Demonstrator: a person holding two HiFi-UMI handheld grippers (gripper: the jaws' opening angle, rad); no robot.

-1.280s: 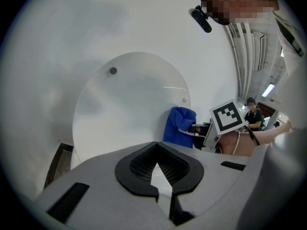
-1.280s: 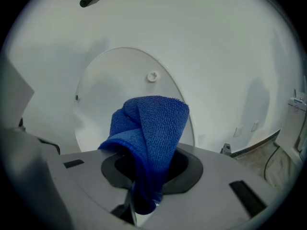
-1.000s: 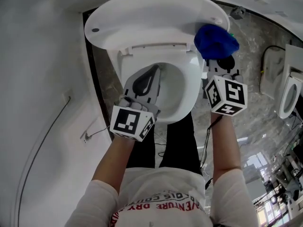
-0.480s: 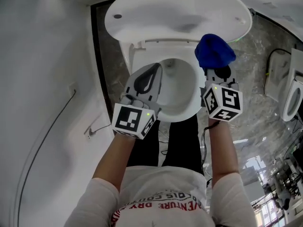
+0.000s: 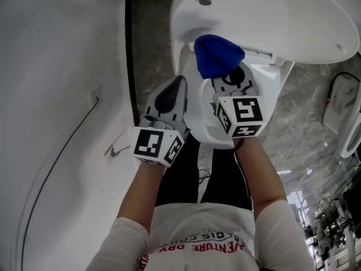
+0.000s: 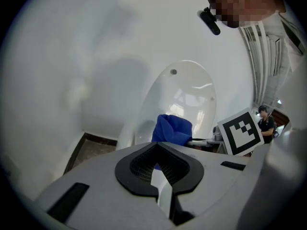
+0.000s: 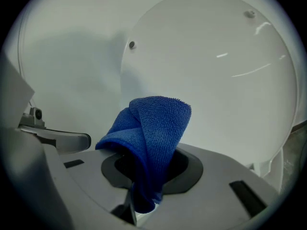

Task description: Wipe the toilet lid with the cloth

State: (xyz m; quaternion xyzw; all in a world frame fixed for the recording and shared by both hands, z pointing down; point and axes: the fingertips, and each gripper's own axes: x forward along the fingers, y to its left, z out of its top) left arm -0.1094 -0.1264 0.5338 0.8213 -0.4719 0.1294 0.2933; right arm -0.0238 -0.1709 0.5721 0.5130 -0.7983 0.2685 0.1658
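The white toilet lid [image 5: 293, 21] [image 7: 211, 75] [image 6: 182, 95] stands raised above the bowl [image 5: 197, 112]. My right gripper [image 5: 228, 81] [image 7: 146, 195] is shut on a folded blue cloth [image 5: 217, 55] [image 7: 153, 128] [image 6: 171, 128], held just in front of the lid's lower left part; I cannot tell if the cloth touches the lid. My left gripper [image 5: 172, 95] [image 6: 160, 181] is shut with nothing in it and hangs at the bowl's left rim, beside the right gripper.
A white wall [image 5: 56, 66] runs along the left, with a cable [image 5: 62, 151] on it. A dark marble floor strip [image 5: 149, 33] shows beside the toilet. Another white fixture [image 5: 350, 129] sits at the far right. The person's legs stand just before the bowl.
The right gripper with the blue cloth has swung left, from the lid's right edge to its lower left part. The head view has shifted. The left gripper stays near the bowl's left rim.
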